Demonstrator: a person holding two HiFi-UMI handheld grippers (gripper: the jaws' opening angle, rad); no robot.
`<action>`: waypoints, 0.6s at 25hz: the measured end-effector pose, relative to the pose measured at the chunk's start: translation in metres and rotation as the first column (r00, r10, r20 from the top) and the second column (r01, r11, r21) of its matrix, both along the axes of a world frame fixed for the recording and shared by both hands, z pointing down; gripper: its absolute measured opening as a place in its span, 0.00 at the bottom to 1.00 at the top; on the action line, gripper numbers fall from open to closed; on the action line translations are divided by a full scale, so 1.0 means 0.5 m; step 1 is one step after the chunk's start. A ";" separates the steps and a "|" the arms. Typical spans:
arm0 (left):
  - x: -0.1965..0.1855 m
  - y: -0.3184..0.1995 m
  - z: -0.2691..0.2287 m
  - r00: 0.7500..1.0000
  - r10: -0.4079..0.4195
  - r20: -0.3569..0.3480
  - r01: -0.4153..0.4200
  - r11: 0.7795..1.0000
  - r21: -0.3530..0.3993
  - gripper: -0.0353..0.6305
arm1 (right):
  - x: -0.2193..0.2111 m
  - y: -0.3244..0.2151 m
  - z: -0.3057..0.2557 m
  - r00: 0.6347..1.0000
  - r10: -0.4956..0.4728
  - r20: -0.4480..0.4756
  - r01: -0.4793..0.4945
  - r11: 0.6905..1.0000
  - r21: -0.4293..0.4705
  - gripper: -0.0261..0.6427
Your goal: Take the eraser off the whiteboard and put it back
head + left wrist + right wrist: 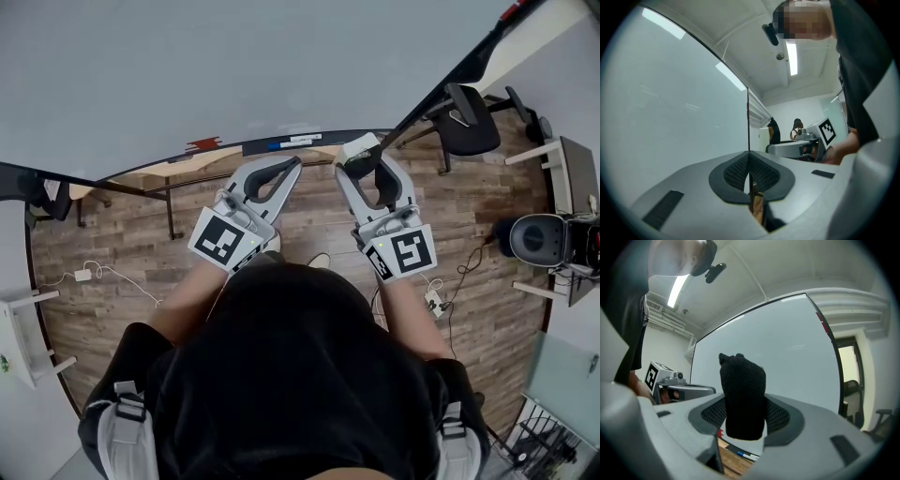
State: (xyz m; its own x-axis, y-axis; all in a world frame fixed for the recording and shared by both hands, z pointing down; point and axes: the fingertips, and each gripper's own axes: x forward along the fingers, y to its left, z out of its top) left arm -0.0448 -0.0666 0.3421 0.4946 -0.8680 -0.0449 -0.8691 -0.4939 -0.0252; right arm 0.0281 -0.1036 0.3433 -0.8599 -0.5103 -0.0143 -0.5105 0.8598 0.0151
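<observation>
Got the eraser (743, 397) pinched end-on in my right gripper (745, 416), pointed level at the whiteboard (792, 352), I guess so it goes back flat. Left gripper (750, 177) is pressed together, empty, idling alongside.

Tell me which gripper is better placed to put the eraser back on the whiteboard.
Right. The right gripper is shut on the eraser and faces the whiteboard. The left gripper is shut with nothing between its jaws.
</observation>
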 end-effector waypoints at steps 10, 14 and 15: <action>0.043 0.010 -0.005 1.000 0.015 0.006 -0.015 1.000 0.002 0.05 | 0.035 0.014 -0.004 1.000 0.013 0.016 -0.013 1.000 0.002 0.37; 0.064 0.016 -0.004 1.000 0.020 0.008 -0.020 1.000 -0.001 0.05 | 0.056 0.020 -0.005 1.000 0.021 0.021 -0.021 1.000 0.005 0.37; 0.068 0.016 -0.002 1.000 0.019 0.008 -0.019 1.000 -0.003 0.05 | 0.061 0.020 -0.004 0.999 0.023 0.022 -0.023 1.000 0.005 0.37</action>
State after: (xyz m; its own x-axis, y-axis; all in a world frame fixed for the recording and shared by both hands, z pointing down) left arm -0.0107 -0.0586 0.3409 0.5114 -0.8585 -0.0384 -0.8593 -0.5105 -0.0311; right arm 0.0585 -0.0937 0.3413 -0.8474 -0.5297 -0.0356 -0.5302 0.8478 0.0077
